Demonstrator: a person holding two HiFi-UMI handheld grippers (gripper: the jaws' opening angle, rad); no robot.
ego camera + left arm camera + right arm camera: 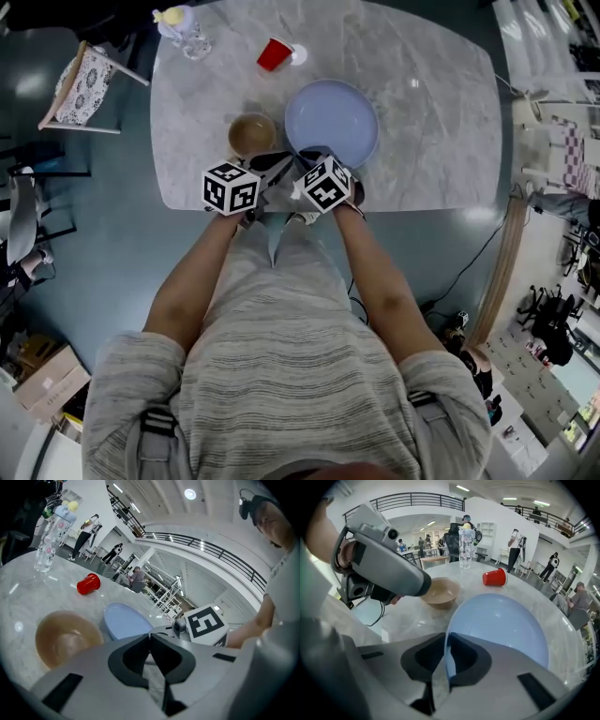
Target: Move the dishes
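The right gripper (447, 644) clamps its jaws on the near rim of a blue plate (501, 625) on the table (431, 112), beside a brown bowl (251, 134). The left gripper (151, 641) is empty, jaws together

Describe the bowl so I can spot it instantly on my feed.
Find the grey marble table, then its near edge. The bowl sits there just left of the large pale-blue plate; it alone is small, deep and tan.

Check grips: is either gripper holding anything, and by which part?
The right gripper is shut on the blue plate, pinching its near rim. The left gripper holds nothing; its jaws are together and empty.
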